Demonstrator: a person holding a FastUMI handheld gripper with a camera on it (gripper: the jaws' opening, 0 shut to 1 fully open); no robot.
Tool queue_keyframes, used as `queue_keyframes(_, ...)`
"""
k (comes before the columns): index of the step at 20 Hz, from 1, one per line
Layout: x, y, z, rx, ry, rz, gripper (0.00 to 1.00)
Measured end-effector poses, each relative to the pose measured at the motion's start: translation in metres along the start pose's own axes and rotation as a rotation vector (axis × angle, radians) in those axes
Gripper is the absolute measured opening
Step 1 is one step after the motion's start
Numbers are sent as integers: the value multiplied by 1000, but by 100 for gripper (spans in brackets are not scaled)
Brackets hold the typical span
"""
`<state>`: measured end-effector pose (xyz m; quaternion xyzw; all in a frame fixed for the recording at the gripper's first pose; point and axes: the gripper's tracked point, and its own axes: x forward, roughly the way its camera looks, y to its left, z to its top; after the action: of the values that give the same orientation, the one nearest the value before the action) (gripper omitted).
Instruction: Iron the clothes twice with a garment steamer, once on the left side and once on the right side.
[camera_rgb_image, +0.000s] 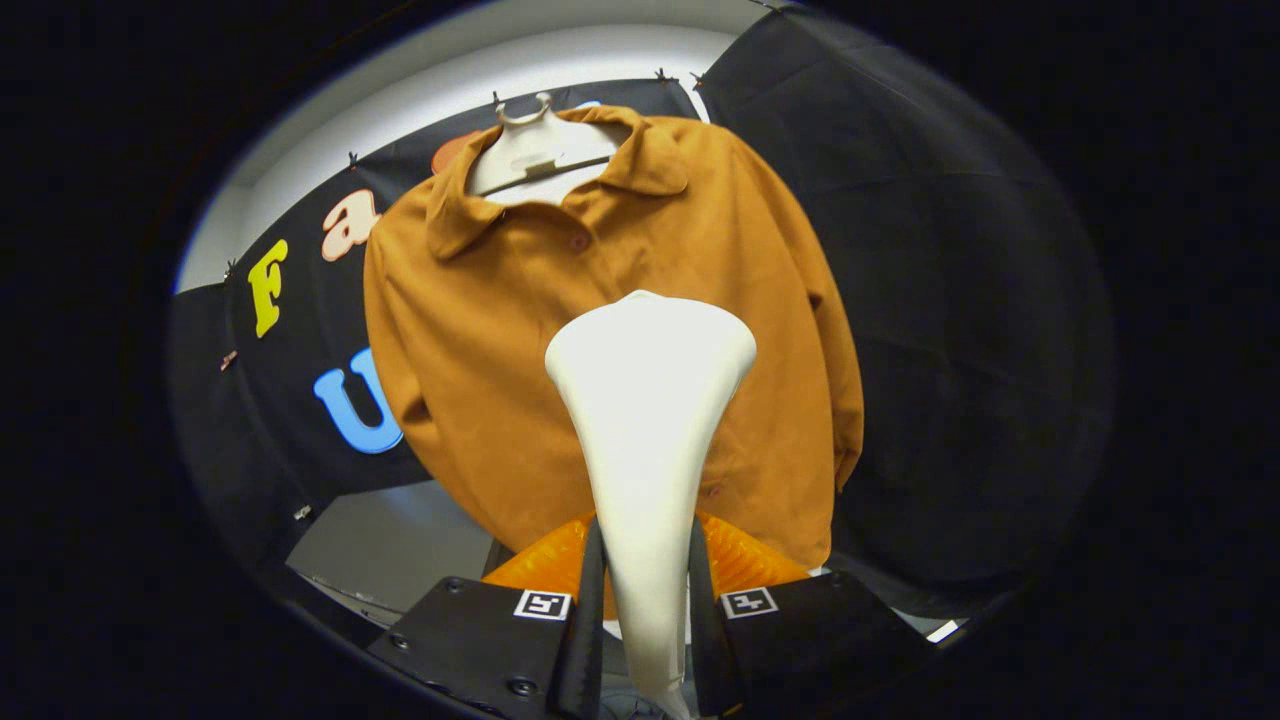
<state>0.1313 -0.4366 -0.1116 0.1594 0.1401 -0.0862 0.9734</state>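
One garment steamer was held in the claw, its narrow handle pinched between the two fingers, both pressing on it, and its broad head pointing up and forward toward the shirt. The shirt, a brown collared one, hung on a pale hanger against the booth's black wall, just beyond the steamer head and facing it squarely. The head stood over the button line, near the middle of the front, below the collar.

In my judgement the step in hand was the approach for a pass. To do it well, the head should be carried off the centre onto one front panel, held flat to the cloth, and drawn steadily along that panel; the other panel should then get its own single stroke. The grip looked firm and central, so no regrasp seemed needed.

Whether the head touched the cloth could not be told. The steamer's face was turned away, and its lower end was cut off. An orange ribbed object behind the fingers could not be identified. No steam could be made out.
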Motion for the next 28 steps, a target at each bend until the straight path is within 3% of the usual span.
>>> queue_keyframes(4, 21, -20, 50, -20, -68, -12, 40)
queue_keyframes(9, 55, -31, 60, -6, -55, 12, 40)
queue_keyframes(18, 82, -47, 7, 42, 54, 36, 39)
queue_keyframes(28, 84, -75, -72, 63, 192, -21, 40)
